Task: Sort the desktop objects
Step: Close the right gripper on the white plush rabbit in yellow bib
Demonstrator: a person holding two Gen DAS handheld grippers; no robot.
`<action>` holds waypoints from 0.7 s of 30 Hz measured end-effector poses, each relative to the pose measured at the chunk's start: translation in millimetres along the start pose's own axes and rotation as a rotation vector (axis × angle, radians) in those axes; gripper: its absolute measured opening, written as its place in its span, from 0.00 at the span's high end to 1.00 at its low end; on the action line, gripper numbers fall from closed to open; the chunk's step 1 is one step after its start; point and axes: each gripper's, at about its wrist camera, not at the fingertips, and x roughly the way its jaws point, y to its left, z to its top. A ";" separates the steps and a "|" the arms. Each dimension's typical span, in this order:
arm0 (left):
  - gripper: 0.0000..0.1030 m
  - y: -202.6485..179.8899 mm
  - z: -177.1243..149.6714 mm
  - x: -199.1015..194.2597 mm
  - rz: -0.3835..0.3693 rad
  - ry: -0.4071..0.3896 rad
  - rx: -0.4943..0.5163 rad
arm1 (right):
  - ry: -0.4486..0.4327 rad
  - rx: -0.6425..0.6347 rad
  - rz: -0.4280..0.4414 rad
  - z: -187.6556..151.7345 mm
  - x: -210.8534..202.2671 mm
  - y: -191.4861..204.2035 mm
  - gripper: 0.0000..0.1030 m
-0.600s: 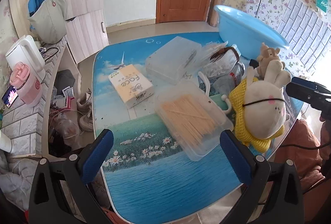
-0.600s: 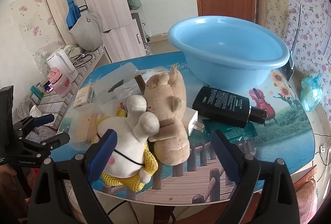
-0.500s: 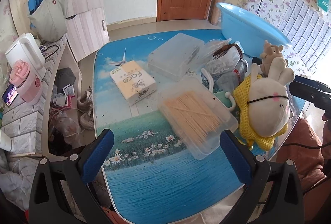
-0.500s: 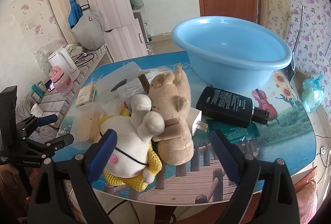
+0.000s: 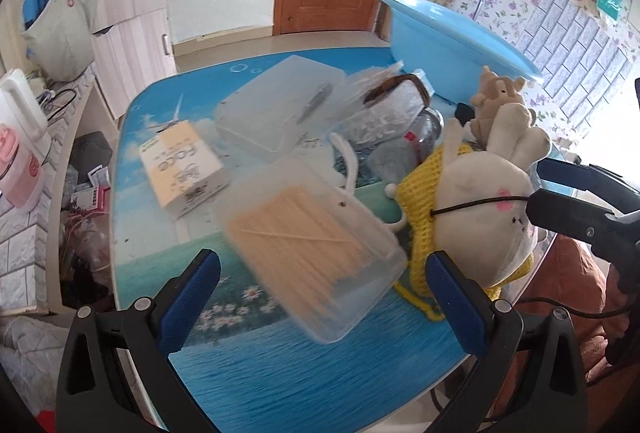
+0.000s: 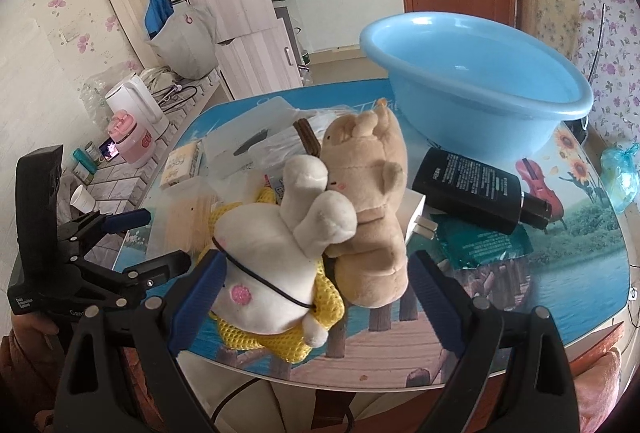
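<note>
Blue pads line both pairs of my jaws, and both pairs stand wide with nothing pressed between them. My left gripper (image 5: 320, 289) hangs tilted down over the near edge of the tabletop (image 5: 304, 361), and a clear box (image 5: 316, 253) full of pale sticks lies on the tabletop in the gap between its pads, touching neither. My right gripper (image 6: 316, 293) also tilts down, with a white plush (image 6: 276, 257) in yellow mesh lying between its pads and a tan plush (image 6: 368, 217) leaning against that one on the right; I cannot tell whether the left pad brushes the white plush.

Farther from the left gripper, a tissue pack (image 5: 182, 169) lies flat to the left of the stick box, and a frosted case (image 5: 280, 105) sits behind it. Crumpled clear bags (image 5: 384, 113) with a brown strap pile up between the case and the plushes.

Beyond the right gripper, a white plug (image 6: 416, 211) lies just beside the tan plush, touching a green packet (image 6: 480, 241). A black bottle (image 6: 472, 189) lies on its side behind the packet. A light blue basin (image 6: 492, 105) stands at the far right corner of the tabletop, near the bottle.

Off the tabletop on the left, a white kettle (image 6: 136, 109) and a pink cup (image 6: 134, 143) stand on a tiled ledge.
</note>
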 end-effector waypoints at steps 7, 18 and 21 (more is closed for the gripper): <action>0.12 0.3 4.1 14.2 0.008 0.033 -0.012 | -0.036 -0.039 0.023 1.0 -8.7 8.7 0.13; 0.25 18.4 -16.9 -7.9 0.026 0.041 -0.016 | 0.008 -0.101 0.062 -4.5 -1.6 23.0 0.20; 0.25 25.3 -20.1 -11.8 0.022 0.048 -0.025 | 0.034 -0.122 0.079 -7.1 3.8 29.0 0.20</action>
